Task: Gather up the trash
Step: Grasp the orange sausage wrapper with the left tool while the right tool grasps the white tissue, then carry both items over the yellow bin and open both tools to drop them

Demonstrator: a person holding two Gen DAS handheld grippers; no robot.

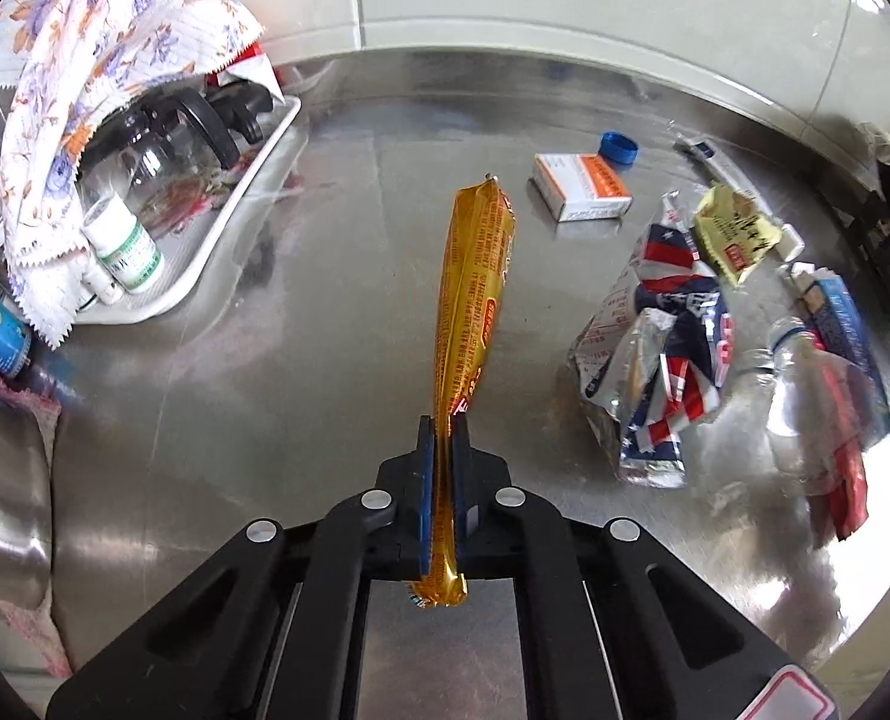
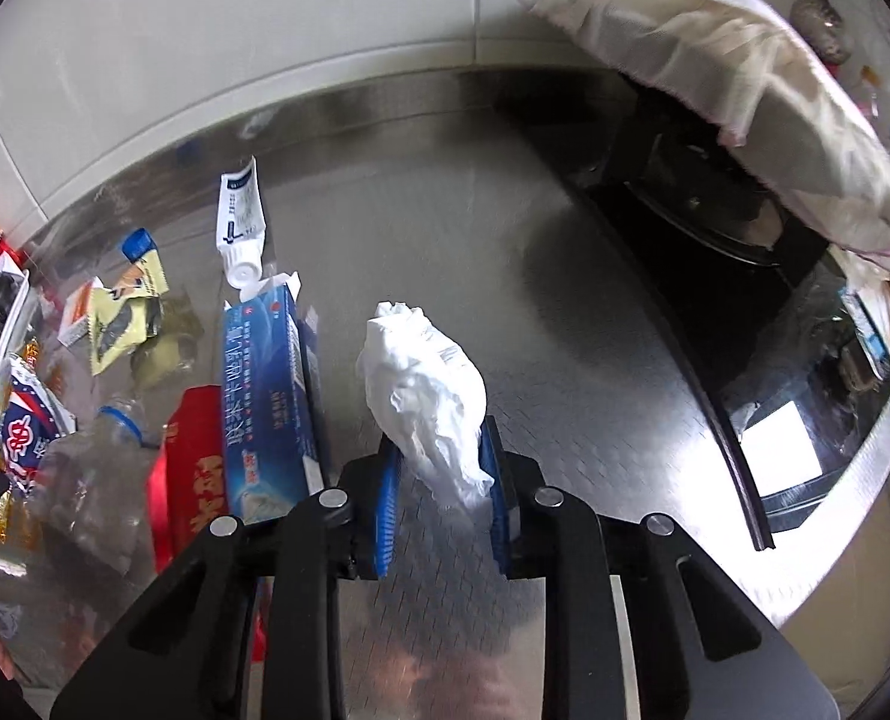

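Both tongs are loaded; neither item is yet dropped anywhere.

Left tongs: clenched on the near end of a flattened orange snack wrapper, pads pressed flat against the foil. The wrapper stands out ahead of the tongs over the steel tabletop, clear of the other litter.

Right tongs: gripping a crumpled white tissue between the blue pads; the wad bulges out above them, over the bare tabletop.

Judged progress: early. Two pieces picked, none deposited; no bin or bag shows in either view, so the drop point cannot be told.

Still lying on the tabletop:
- orange-and-white carton and blue bottle cap
- yellow sachet
- red-white-blue crisp bag
- crushed clear plastic bottle
- blue toothpaste box, with the white tube just beyond it
- red packet

The tray of bottles under the floral cloth looks like kept goods, not trash.
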